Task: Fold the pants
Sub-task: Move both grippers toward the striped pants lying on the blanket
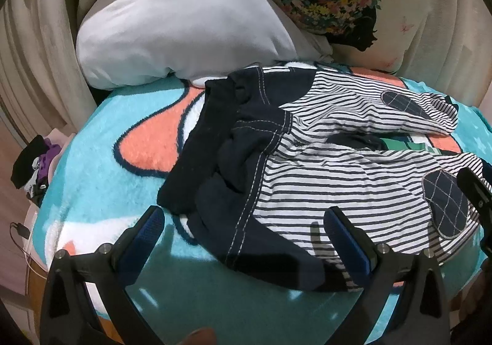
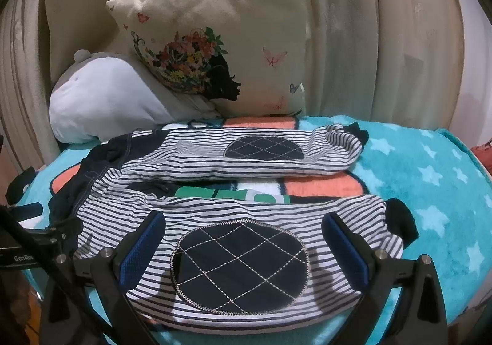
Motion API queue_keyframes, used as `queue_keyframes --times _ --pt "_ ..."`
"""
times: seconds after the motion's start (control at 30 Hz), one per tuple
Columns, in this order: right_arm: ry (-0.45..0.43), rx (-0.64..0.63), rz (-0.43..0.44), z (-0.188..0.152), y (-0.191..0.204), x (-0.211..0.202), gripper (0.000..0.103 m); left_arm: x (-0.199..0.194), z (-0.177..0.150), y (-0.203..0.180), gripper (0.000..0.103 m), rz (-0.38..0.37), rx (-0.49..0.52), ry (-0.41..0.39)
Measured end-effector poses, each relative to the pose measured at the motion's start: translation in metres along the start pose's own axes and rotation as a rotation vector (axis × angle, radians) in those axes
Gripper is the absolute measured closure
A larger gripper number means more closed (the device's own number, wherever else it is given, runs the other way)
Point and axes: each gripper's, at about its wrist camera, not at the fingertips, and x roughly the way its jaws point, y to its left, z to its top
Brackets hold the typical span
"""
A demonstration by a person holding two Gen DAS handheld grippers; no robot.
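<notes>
Small striped pants (image 1: 332, 178) with a navy waist and quilted navy knee patches lie spread on a turquoise blanket (image 1: 101, 188), legs apart and pointing right. My left gripper (image 1: 246, 225) is open and empty, just above the waist end. My right gripper (image 2: 246, 231) is open and empty, its fingers either side of the near leg's knee patch (image 2: 240, 265). The pants (image 2: 215, 166) show both legs in the right wrist view, the far leg by the pillows. The right gripper's tip shows at the right edge of the left wrist view (image 1: 473, 191).
A white-grey plush pillow (image 1: 184, 25) and a cream cushion with a flower-hair print (image 2: 215, 46) stand behind the pants against curtains. The blanket (image 2: 430, 178) extends to the right. Dark clothes (image 1: 33, 166) sit off the left edge.
</notes>
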Motion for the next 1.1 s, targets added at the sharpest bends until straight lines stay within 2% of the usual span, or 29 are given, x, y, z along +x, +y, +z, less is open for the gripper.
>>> queue_keyframes --times 0.57,0.87,1.1 --pt "0.015 0.016 0.004 0.0 0.002 0.003 0.0 0.022 -0.006 0.006 0.0 -0.001 -0.019 0.069" --pt "0.017 0.024 0.008 0.004 -0.003 0.006 0.0 0.024 -0.011 0.01 0.0 -0.023 -0.063 0.07" --pt "0.018 0.052 0.007 0.003 -0.004 0.0 0.0 0.023 -0.013 0.012 0.0 -0.037 -0.053 0.059"
